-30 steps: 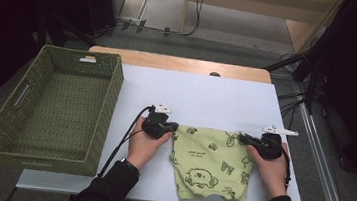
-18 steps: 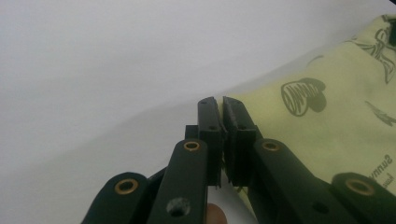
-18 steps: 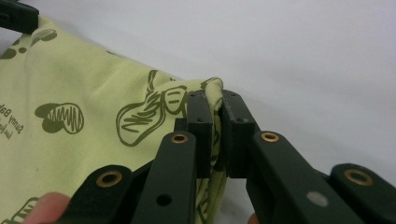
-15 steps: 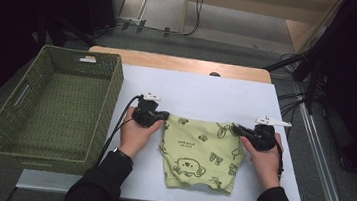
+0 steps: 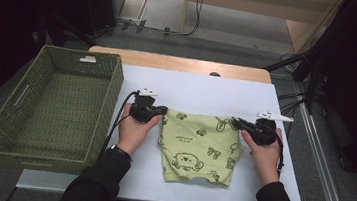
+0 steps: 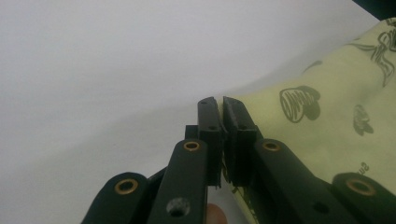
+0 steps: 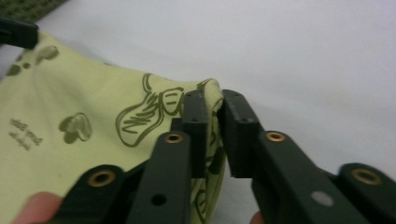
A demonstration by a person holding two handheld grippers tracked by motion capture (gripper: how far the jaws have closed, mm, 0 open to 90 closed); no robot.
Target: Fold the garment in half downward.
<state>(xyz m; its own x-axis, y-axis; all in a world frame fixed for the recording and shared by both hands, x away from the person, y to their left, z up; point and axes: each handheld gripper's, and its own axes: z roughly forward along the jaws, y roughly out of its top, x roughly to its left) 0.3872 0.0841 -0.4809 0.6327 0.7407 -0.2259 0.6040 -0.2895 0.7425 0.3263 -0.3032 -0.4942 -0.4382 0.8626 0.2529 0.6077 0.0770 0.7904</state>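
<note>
A light green child's garment (image 5: 196, 147) printed with dark cartoon figures lies spread flat on the white table (image 5: 192, 89). My left gripper (image 5: 163, 112) holds its top left corner. In the left gripper view the jaws (image 6: 219, 100) are pressed together on the cloth's edge (image 6: 327, 116). My right gripper (image 5: 237, 123) is at the top right corner. Its jaws (image 7: 215, 100) have just been opening, and a narrow gap shows beside the folded cloth edge (image 7: 93, 107) that still sits between them.
A green woven basket (image 5: 111, 98) stands on the left part of the table, next to my left hand. A wooden edge (image 5: 180, 64) runs along the table's far side. White tabletop lies beyond the garment.
Both hands have moved away from the person and a little apart, taking the garment's top edge along. The garment has gone from rumpled to stretched flat.
</note>
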